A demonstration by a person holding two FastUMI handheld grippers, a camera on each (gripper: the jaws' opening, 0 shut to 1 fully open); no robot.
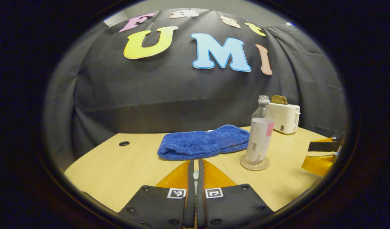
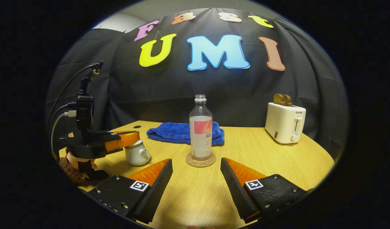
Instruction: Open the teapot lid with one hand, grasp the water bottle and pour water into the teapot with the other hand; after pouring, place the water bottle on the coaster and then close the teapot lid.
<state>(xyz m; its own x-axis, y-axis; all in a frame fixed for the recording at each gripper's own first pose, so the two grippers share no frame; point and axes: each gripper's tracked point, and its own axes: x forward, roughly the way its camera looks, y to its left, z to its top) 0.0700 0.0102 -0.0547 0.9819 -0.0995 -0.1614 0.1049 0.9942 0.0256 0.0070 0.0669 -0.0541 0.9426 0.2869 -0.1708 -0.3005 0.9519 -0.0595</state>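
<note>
The left hand-held gripper, at the left of the right gripper view, sits over the teapot, fingers together, probably pinching the lid knob. The right hand-held gripper is spread apart, lined up with the water bottle on the coaster, ready for grasping.

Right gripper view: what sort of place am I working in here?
Likely a staged recording booth: a wooden table against a black cloth wall, with kitchen props, a toaster, teapot and water bottle.
</note>
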